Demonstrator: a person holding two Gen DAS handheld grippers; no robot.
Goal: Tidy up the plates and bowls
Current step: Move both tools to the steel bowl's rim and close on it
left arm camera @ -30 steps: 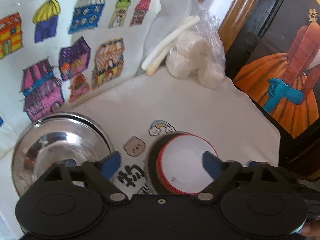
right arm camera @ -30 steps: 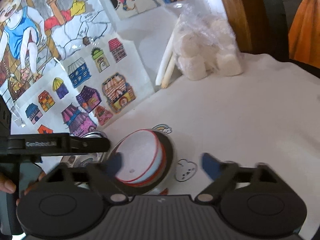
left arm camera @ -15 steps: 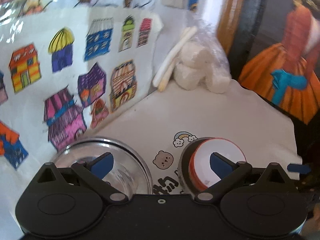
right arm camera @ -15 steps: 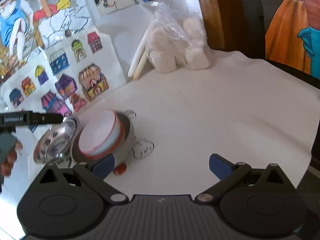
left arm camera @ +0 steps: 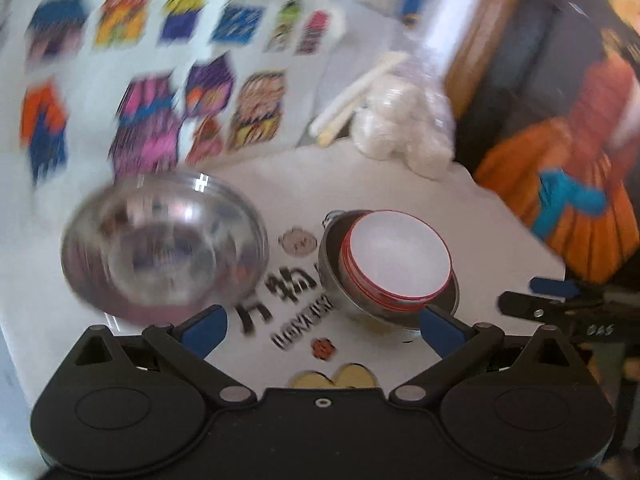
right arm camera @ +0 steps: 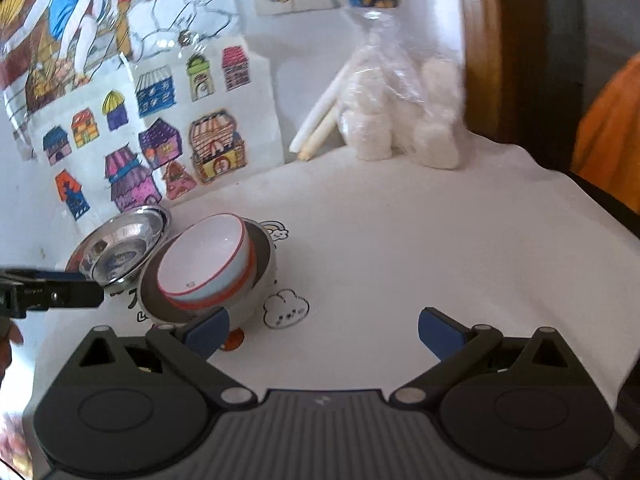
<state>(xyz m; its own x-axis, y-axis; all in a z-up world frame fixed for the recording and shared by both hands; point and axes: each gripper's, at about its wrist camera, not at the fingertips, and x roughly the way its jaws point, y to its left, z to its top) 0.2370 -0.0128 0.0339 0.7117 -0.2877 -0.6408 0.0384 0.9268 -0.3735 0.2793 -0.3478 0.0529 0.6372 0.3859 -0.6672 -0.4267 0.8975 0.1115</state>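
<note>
The white bowl [left arm camera: 396,254] sits inside a grey bowl [right arm camera: 262,276]. The shiny bowl [left arm camera: 160,240] is alone beside them. Both my fingers, left [left arm camera: 322,326] and right [right arm camera: 322,330], are wide and empty.

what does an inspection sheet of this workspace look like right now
surface: white tablecloth with cartoon prints
job's things: shiny steel bowl standing alone; white red-rimmed bowls stacked inside a grey metal bowl beside it
clutter: clear bag of white rolls; two pale sticks
grippers: left hand-held gripper open, empty; right hand-held gripper open, empty
cables: nothing seen
surroundings: coloured house drawings on wall; wooden frame
</note>
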